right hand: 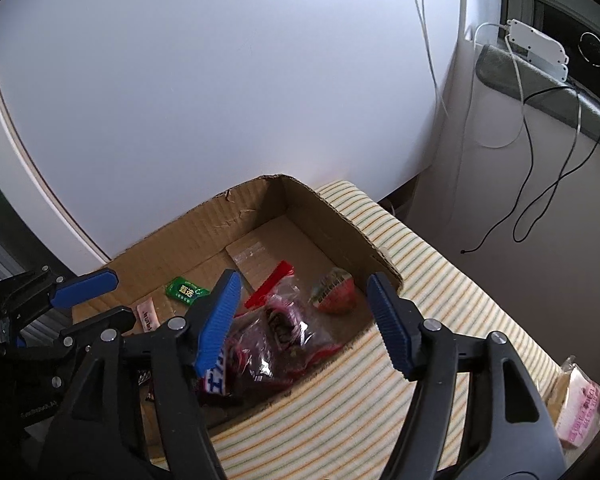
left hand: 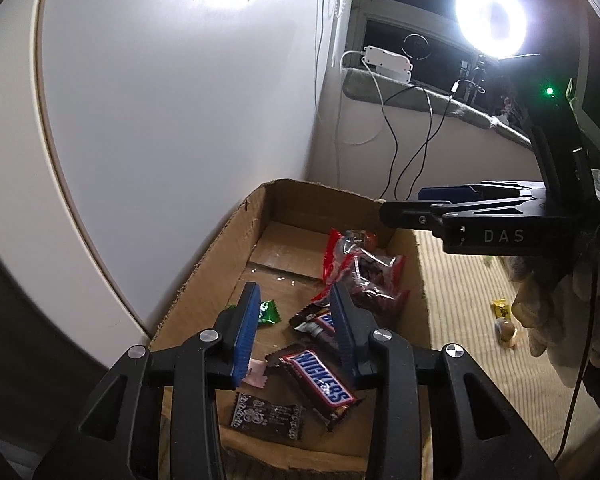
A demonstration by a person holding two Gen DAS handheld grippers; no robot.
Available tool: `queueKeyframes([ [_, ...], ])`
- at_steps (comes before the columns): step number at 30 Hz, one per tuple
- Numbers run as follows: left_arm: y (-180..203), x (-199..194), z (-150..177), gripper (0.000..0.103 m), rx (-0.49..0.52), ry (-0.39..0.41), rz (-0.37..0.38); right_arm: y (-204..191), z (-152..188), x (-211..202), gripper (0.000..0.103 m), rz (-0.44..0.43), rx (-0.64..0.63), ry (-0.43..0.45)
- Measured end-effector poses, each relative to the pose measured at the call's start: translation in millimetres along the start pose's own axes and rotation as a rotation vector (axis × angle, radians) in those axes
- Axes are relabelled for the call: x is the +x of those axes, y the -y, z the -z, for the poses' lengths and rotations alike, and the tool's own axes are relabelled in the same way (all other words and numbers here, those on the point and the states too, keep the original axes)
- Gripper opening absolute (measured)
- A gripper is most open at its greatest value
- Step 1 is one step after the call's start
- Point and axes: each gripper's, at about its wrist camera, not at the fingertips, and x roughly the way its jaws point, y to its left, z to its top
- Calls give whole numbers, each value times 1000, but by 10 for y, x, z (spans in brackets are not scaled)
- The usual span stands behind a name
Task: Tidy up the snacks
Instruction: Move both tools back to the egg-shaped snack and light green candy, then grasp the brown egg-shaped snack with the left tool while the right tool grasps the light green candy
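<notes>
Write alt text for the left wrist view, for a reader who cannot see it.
The left gripper, jaws open and empty, hovers over a cardboard box holding a Snickers bar, a green candy and red-trimmed clear snack bags. The right gripper reaches in from the right, above a striped cloth.

The right gripper (right hand: 304, 320) hangs with jaws apart, empty, above a cardboard box (right hand: 340, 220) on striped fabric (right hand: 440, 280). Inside lie a green candy packet (right hand: 186, 291), a clear red-edged bag (right hand: 284, 328) and, seemingly, a red-and-green wrapped sweet (right hand: 336, 292).
</notes>
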Motion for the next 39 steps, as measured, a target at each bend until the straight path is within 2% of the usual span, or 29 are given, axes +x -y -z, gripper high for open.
queueKeyframes([
  [6, 167, -162, 19, 35, 20, 23, 23, 66, 98, -284, 69, 11, 16, 30],
  [12, 414, -253, 44, 35, 44, 39, 68, 203, 334, -645, 69, 39, 36, 57],
  [18, 767, -269, 77, 35, 75, 45, 144, 500, 661, -1107, 69, 75, 92, 87],
  [22, 1061, -168, 126, 35, 99, 19, 208, 750, 928, -1380, 69, 120, 136, 101],
  [28, 1507, 39, 249, 35, 149, -44, 288, 1069, 1387, -1551, 69, 199, 181, 64],
  [32, 1706, 186, 329, 35, 167, -89, 321, 1252, 1681, -1530, 69, 234, 211, 4],
  [39, 1937, 437, 442, 35, 180, -165, 357, 1415, 2106, -1387, 69, 216, 259, -72],
])
